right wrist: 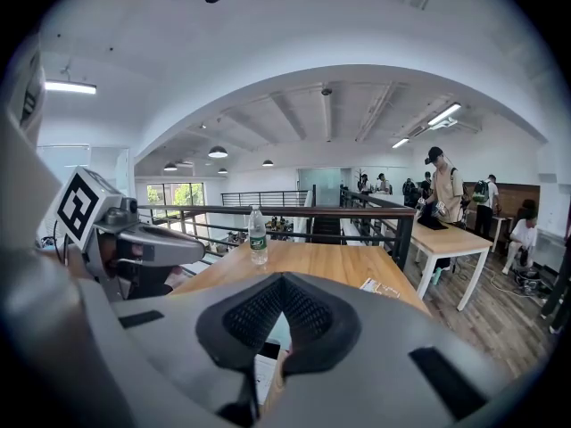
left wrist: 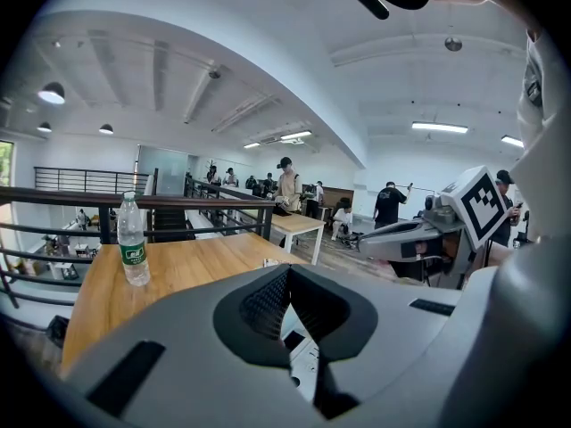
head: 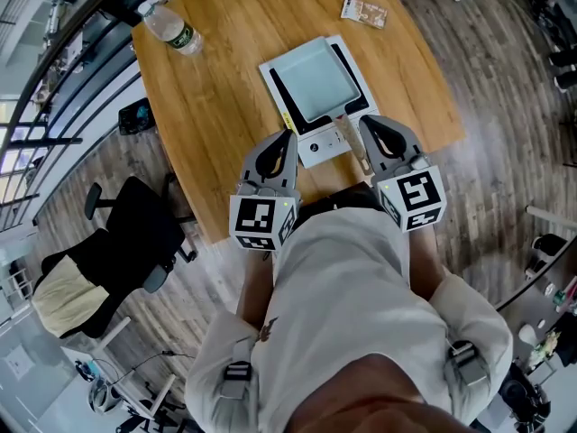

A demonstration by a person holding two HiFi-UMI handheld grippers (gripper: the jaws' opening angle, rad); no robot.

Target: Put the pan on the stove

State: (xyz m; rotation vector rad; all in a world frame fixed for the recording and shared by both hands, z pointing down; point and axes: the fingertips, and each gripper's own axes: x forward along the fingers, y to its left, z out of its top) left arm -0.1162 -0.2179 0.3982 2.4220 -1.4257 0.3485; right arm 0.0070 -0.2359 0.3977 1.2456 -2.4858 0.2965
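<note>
The pan (head: pixel 315 79), pale, square and shallow, sits on top of the stove (head: pixel 279 90), a flat black-topped unit with a white front panel and a round knob, which lies on the wooden surface (head: pixel 225 79) close to its near edge. A short brownish handle (head: pixel 347 137) seems to run from the pan towards the person, though from above it is too small to be sure it belongs to the pan.

The right tongs (head: pixel 364 123) hover just beside that handle, over the stove's near right corner. In their own view their tips (right wrist: pixel 282 280) are pressed together with nothing clamped between them (the pale pan and a tan strip show only through the hollow behind the tips). The left tongs (head: pixel 290 134) hang over the stove's near left corner, level with the right ones. They too are closed tip to tip (left wrist: pixel 287 273) and empty, with the white front panel visible below them.

Further out on the surface, a clear water bottle (head: pixel 171 27) with a green label stands near the far left corner, and a small printed packet (head: pixel 363 11) lies near the far right edge, both well apart from the stove. On the wood-plank floor to the left stands a black office chair (head: pixel 135 242).
</note>
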